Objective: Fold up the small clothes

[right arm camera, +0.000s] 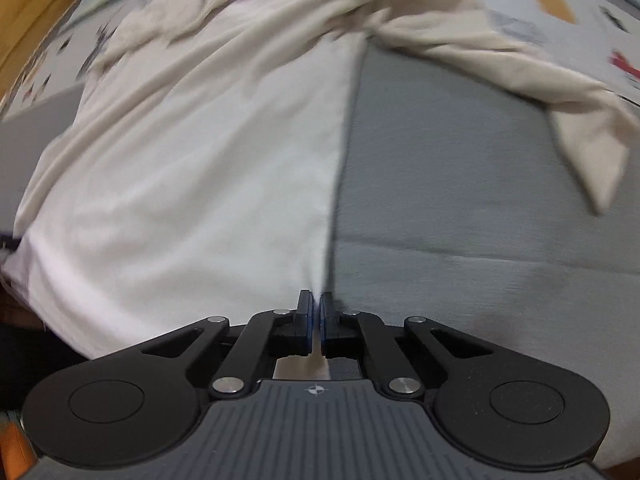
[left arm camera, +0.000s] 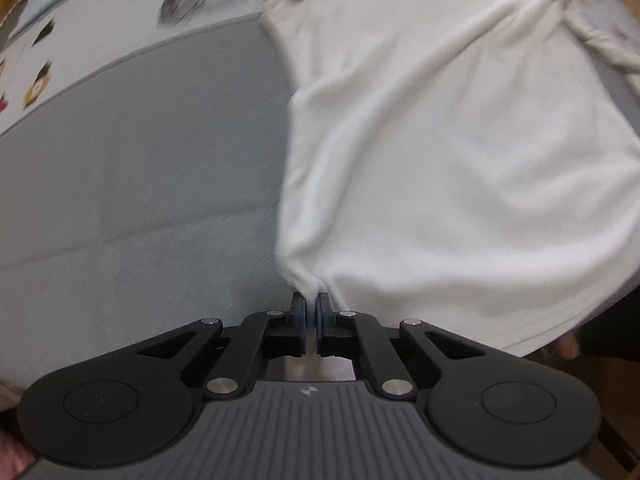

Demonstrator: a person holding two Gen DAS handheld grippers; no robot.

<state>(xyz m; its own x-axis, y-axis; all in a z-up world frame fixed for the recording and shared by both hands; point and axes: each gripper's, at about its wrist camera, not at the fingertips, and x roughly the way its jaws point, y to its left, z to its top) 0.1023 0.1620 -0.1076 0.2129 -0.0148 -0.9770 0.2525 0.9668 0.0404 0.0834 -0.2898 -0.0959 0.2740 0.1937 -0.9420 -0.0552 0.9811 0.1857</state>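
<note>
A white garment (left arm camera: pixel 440 140) lies spread over a grey bed cover (left arm camera: pixel 140 168). In the left wrist view my left gripper (left arm camera: pixel 311 300) is shut on the garment's near left corner, which bunches between the pads. In the right wrist view the same white garment (right arm camera: pixel 192 168) fills the left half, and my right gripper (right arm camera: pixel 316 300) is shut on its near right corner at the straight side edge. A sleeve (right arm camera: pixel 560 92) trails off to the far right over the grey cover (right arm camera: pixel 480 200). Both views are blurred by motion.
A light sheet printed with small cartoon figures (left arm camera: pixel 40 76) lies beyond the grey cover, also seen as a patterned sheet (right arm camera: pixel 580 12) at the far right. A wooden surface (right arm camera: pixel 32 8) shows at the upper left. The bed's near edge drops off below the garment's hem (left arm camera: pixel 540 344).
</note>
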